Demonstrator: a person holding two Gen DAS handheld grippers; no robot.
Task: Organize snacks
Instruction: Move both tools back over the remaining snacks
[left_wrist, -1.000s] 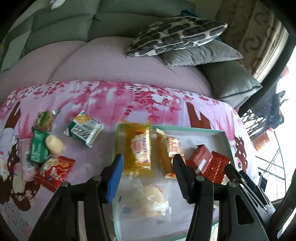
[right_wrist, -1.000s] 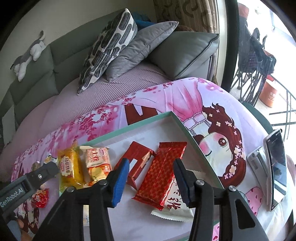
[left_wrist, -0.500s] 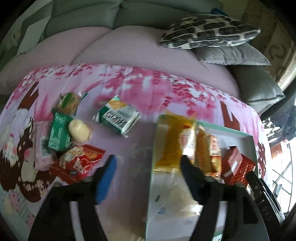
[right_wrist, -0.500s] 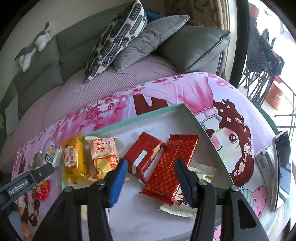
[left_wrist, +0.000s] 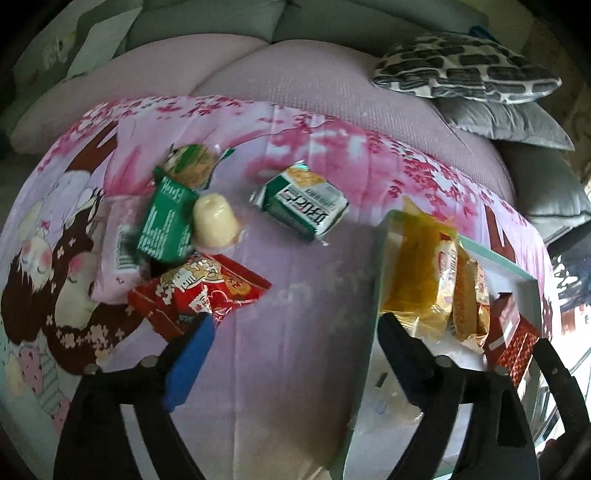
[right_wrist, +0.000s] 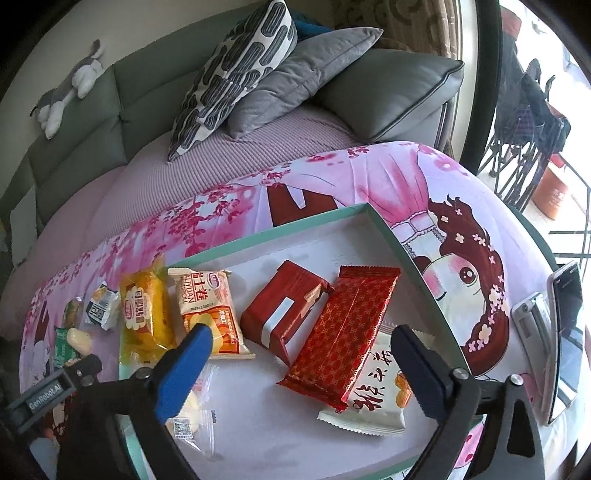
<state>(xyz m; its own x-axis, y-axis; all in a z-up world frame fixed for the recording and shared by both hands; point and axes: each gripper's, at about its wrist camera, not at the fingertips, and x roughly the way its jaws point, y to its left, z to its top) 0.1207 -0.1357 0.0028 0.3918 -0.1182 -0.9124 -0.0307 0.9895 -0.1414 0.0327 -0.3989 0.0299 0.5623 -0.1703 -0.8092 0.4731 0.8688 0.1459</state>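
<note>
Left gripper (left_wrist: 291, 354) is opening its jaws, nothing between them, and is hanging over bare pink cloth between the loose pile and the tray; right gripper (right_wrist: 299, 365) is likewise opening, jaws wide and empty, poised over the tray's right half. Loose snacks are lying up and left of the left gripper: red packet (left_wrist: 201, 291) just off its blue fingertip, long axis running roughly left to right; green packet (left_wrist: 166, 221) and pale jelly cup (left_wrist: 214, 221) touching just beyond; a round green-wrapped snack (left_wrist: 188, 166) behind those; pink packet (left_wrist: 120, 240) partly under the green one; green-and-white packet (left_wrist: 303, 206) lying apart, nearer the tray, tilted. That is making six outside. Left hand is clearly the nearer to all of them; the right is sitting well apart, across the tray. Judging the red packet the likely next pick, and reading its short width as the side to close across. Teal-rimmed tray (right_wrist: 384, 229) is resting on the cloth right of the pile; inside, counted from the right wrist view: yellow packet (right_wrist: 146, 314), orange packet (right_wrist: 210, 306), dark red box (right_wrist: 280, 310), patterned red bar (right_wrist: 343, 332) overlapping a white packet (right_wrist: 373, 398), and a clear bag (right_wrist: 195, 406) partly hidden under the right gripper's blue finger — six inside. A phone on a stand (right_wrist: 561, 332) is standing right of the tray
</note>
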